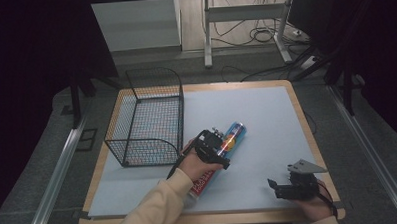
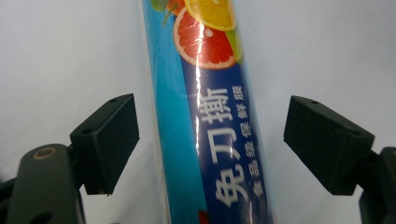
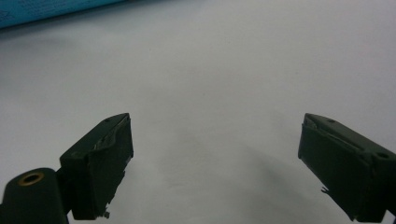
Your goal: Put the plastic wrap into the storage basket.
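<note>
Pale counter (image 1: 267, 119) at frame center carries the wrap box (image 2: 210, 116), its long axis running lengthwise between the left gripper's (image 2: 210, 144) released, straddling jaws.

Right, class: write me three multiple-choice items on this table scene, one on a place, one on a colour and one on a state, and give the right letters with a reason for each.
1. Where does the wire basket stand on the table?
A. at its left side
B. at its right edge
C. on top of the roll

2. What is the main colour of the cling film roll?
A. green
B. blue
C. white

3. How does the left gripper stand to the roll?
A. shut tight on it
B. open, a finger on each side of it
C. far off from it

Answers:
1 A: the high view shows the basket left of the roll and both hands.
2 B: the wrapper is blue, with citrus slices printed near one end.
3 B: in the left gripper view, gaps show between both fingers and the roll.
</note>
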A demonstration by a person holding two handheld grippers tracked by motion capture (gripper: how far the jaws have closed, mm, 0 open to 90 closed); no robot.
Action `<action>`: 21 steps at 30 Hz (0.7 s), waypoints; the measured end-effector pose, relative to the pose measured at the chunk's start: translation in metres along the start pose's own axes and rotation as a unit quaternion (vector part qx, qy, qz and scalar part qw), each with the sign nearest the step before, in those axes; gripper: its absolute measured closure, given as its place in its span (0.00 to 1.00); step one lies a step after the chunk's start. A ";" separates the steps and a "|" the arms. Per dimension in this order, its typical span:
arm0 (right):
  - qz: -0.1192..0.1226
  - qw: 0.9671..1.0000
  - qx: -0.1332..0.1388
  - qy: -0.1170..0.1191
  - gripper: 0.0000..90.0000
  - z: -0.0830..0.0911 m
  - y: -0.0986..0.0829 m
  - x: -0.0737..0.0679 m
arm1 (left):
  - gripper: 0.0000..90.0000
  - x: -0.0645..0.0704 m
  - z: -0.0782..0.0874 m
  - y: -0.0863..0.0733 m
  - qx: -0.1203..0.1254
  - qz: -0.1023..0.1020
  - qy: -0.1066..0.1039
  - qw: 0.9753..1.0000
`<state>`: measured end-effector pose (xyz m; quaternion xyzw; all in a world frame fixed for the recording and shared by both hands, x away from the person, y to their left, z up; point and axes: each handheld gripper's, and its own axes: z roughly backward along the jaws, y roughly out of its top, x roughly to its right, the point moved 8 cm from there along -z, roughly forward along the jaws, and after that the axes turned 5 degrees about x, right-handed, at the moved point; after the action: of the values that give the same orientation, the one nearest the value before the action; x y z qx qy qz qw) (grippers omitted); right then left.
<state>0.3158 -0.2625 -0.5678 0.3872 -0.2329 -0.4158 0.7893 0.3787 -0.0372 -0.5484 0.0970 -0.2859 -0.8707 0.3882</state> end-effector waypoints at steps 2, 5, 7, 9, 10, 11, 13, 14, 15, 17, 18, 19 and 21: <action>0.000 1.000 -0.001 0.000 0.11 0.000 0.000 0.000 | 0.20 -0.001 -0.004 0.000 -0.007 0.001 0.000 1.000; 0.002 1.000 -0.002 0.000 0.11 0.000 0.000 0.000 | 0.19 -0.001 -0.011 0.000 -0.016 0.007 -0.003 1.000; 0.002 1.000 -0.001 0.000 0.11 0.000 0.000 0.000 | 0.19 0.000 -0.014 -0.001 -0.024 0.005 -0.001 1.000; 0.001 1.000 -0.002 0.001 0.11 0.000 0.000 0.000 | 0.19 0.000 -0.017 -0.003 -0.033 0.001 -0.001 0.999; 0.001 1.000 -0.002 0.001 0.11 0.000 0.000 0.000 | 0.20 0.000 -0.019 -0.003 -0.036 0.001 0.000 0.999; 0.001 1.000 -0.002 0.001 0.11 0.000 0.000 0.000 | 0.20 0.000 -0.020 -0.004 -0.039 0.001 0.002 0.999; 0.001 1.000 -0.002 0.000 0.11 0.000 0.000 0.000 | 0.22 -0.001 -0.022 -0.005 -0.046 0.004 0.010 0.999; 0.001 1.000 -0.001 -0.002 0.12 0.000 0.000 0.001 | 0.24 -0.001 -0.022 -0.006 -0.046 0.006 0.011 0.999; 0.001 1.000 0.001 -0.002 0.12 0.000 0.000 0.001 | 0.26 -0.002 -0.023 -0.006 -0.046 0.009 0.012 0.999; 0.001 1.000 0.001 -0.002 0.12 0.000 0.000 0.001 | 0.29 -0.002 -0.023 -0.007 -0.050 0.012 0.013 0.999; 0.000 1.000 0.000 -0.003 0.12 0.000 0.000 0.001 | 0.30 -0.002 -0.023 -0.008 -0.052 0.014 0.009 0.999; 0.001 1.000 0.000 -0.002 0.12 0.000 0.000 0.001 | 0.31 -0.002 -0.024 -0.008 -0.054 0.014 0.009 0.998; 0.001 1.000 0.000 -0.003 0.12 0.000 0.000 0.001 | 0.32 -0.001 -0.024 -0.008 -0.056 0.012 0.010 0.998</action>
<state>0.3164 -0.2637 -0.5680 0.3854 -0.2354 -0.4163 0.7892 0.3840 -0.0421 -0.5723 0.0800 -0.2339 -0.8796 0.4064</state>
